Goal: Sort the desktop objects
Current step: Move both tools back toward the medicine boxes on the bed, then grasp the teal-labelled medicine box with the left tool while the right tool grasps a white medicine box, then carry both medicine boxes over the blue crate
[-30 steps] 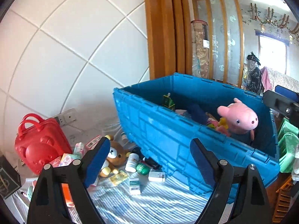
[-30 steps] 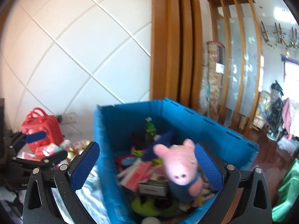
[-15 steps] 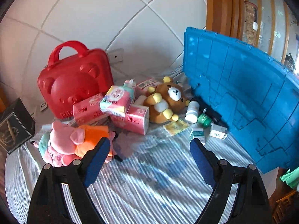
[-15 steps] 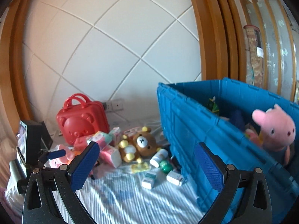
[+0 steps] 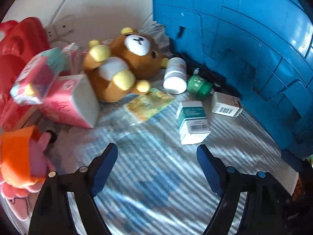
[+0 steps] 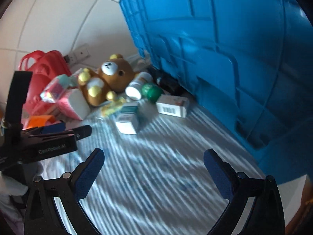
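Observation:
Loose objects lie on a striped cloth (image 5: 152, 180) beside a blue crate (image 5: 244, 39): a brown bear plush (image 5: 125, 64), a white bottle (image 5: 175, 76), a green-capped bottle (image 5: 198, 85), a teal-and-white box (image 5: 192, 123), a white barcoded box (image 5: 227, 105) and a yellow sachet (image 5: 150, 103). My left gripper (image 5: 156, 152) hovers over bare cloth short of the teal box, its jaws closing with nothing between them. My right gripper (image 6: 154, 153) stands open and empty over the cloth, nearer than the same boxes (image 6: 127, 121).
Pink tissue packs (image 5: 68, 99) and a red bear-shaped case (image 5: 21, 45) sit at the left by the tiled wall. A pink plush in orange (image 5: 17, 156) lies at the near left. The crate wall (image 6: 225, 49) fills the right. The left gripper's body (image 6: 54, 135) shows left in the right wrist view.
Both grippers have dropped from above the crate and tilted down toward the cloth. The crate's inside has left view and the loose objects now look much closer.

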`<action>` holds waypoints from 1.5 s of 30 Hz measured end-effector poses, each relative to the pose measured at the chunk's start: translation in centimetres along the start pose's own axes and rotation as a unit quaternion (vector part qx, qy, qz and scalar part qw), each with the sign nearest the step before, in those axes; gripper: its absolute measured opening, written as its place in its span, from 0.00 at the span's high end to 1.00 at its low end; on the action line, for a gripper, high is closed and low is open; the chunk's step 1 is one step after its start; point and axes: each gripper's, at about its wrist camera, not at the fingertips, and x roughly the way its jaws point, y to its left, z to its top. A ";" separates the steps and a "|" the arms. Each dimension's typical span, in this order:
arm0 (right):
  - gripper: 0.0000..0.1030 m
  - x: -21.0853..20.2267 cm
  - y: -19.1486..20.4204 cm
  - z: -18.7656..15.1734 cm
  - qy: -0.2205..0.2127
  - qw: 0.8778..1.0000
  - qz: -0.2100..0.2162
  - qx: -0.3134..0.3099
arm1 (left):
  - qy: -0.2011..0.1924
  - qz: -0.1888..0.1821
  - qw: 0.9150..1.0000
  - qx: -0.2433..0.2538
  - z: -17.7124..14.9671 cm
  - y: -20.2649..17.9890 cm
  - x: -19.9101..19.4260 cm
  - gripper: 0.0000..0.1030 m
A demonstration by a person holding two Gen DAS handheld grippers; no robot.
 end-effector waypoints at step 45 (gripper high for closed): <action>0.39 -11.5 7.9 6.9 -0.161 0.980 0.030 -0.116 | -0.119 0.063 0.991 -0.027 0.0 2.3 -17.5 0.66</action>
